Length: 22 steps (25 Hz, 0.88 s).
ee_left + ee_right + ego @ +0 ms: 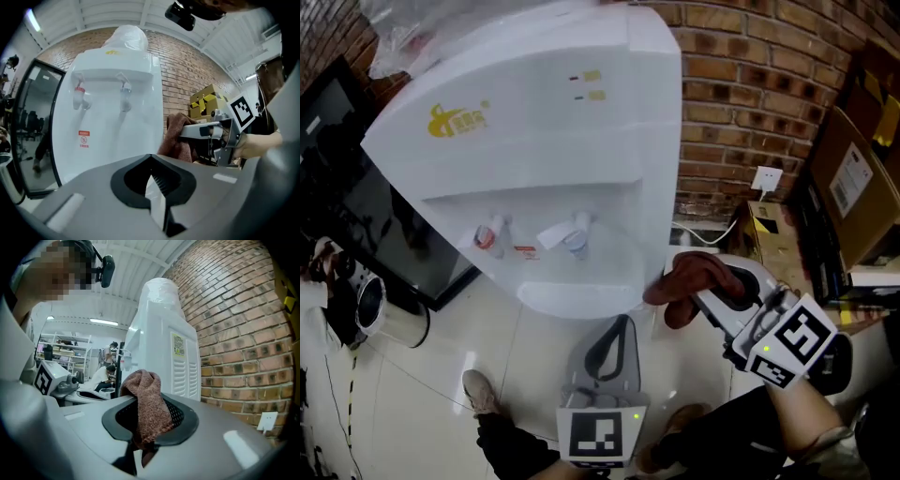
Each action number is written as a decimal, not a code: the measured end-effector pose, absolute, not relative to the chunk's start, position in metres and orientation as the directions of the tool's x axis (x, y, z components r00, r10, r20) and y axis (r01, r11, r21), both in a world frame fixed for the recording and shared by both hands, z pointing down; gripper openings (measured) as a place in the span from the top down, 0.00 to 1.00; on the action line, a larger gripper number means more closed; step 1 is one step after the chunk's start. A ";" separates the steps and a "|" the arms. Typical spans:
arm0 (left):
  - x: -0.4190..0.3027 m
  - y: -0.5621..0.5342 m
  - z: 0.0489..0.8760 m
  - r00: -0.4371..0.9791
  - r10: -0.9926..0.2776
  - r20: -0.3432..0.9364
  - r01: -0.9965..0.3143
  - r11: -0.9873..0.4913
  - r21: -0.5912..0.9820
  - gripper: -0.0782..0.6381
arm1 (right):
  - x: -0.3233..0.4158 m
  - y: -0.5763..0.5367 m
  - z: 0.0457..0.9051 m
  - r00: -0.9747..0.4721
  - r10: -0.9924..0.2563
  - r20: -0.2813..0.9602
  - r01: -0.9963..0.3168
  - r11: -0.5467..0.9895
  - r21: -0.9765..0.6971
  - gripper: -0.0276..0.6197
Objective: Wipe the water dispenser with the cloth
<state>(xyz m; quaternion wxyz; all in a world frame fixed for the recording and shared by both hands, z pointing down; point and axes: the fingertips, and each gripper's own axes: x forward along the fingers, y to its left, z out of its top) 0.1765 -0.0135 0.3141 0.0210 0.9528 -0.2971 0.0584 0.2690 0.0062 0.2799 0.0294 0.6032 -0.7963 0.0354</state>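
Observation:
The white water dispenser [534, 122] stands against the brick wall, with a red tap [487, 234] and a blue tap [574, 239] on its front. My right gripper [682, 286] is shut on a brown cloth [698, 277] and holds it level by the dispenser's lower right corner. I cannot tell whether the cloth touches the dispenser. The left gripper view shows the cloth [176, 136] just beside the dispenser's [108, 117] right edge. In the right gripper view the cloth [147, 411] hangs over the jaws before the dispenser's vented side [180, 366]. My left gripper [623, 321] hangs below the dispenser's front, shut and empty.
A black glass-door cabinet [356, 187] stands left of the dispenser. Cardboard boxes [853, 178] are stacked at the right. A wall socket [767, 178] with a white cable sits low on the brick wall [741, 84]. The person's shoe [478, 389] is on the tiled floor.

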 end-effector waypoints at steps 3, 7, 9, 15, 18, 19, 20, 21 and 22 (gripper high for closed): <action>0.179 -0.007 0.304 0.783 -0.606 0.140 -0.608 -0.793 -0.037 0.89 | 0.274 0.008 0.275 -0.301 -0.951 0.068 -0.953 0.303 0.017 0.82; 0.180 -0.011 0.268 0.708 -0.698 0.105 -0.694 -0.716 -0.077 0.89 | 0.279 0.001 0.255 -0.372 -0.928 0.020 -0.919 0.372 0.128 0.82; 0.178 -0.010 0.246 0.675 -0.732 0.092 -0.724 -0.681 -0.104 0.89 | 0.280 0.003 0.239 -0.407 -0.913 -0.010 -0.906 0.403 0.127 0.82; 0.175 -0.007 0.158 0.570 -0.822 0.002 -0.811 -0.562 -0.162 0.89 | 0.268 0.015 0.138 -0.513 -0.845 -0.151 -0.854 0.487 0.181 0.82; 0.170 -0.007 0.118 0.531 -0.847 -0.012 -0.837 -0.522 -0.163 0.89 | 0.267 0.012 0.072 -0.513 -0.829 -0.222 -0.854 0.468 0.227 0.82; 0.167 -0.008 0.106 0.519 -0.855 -0.011 -0.845 -0.511 -0.160 0.89 | 0.269 0.010 0.049 -0.504 -0.826 -0.251 -0.860 0.454 0.233 0.82; 0.164 -0.011 0.093 0.502 -0.865 -0.014 -0.855 -0.494 -0.155 0.89 | 0.271 0.006 0.026 -0.495 -0.823 -0.278 -0.865 0.439 0.243 0.82; 0.161 -0.014 0.079 0.481 -0.876 -0.022 -0.868 -0.473 -0.151 0.89 | 0.273 0.001 0.005 -0.488 -0.821 -0.296 -0.869 0.422 0.260 0.82; 0.157 -0.016 0.067 0.458 -0.888 -0.033 -0.882 -0.449 -0.146 0.89 | 0.275 -0.007 -0.013 -0.480 -0.822 -0.306 -0.870 0.403 0.284 0.82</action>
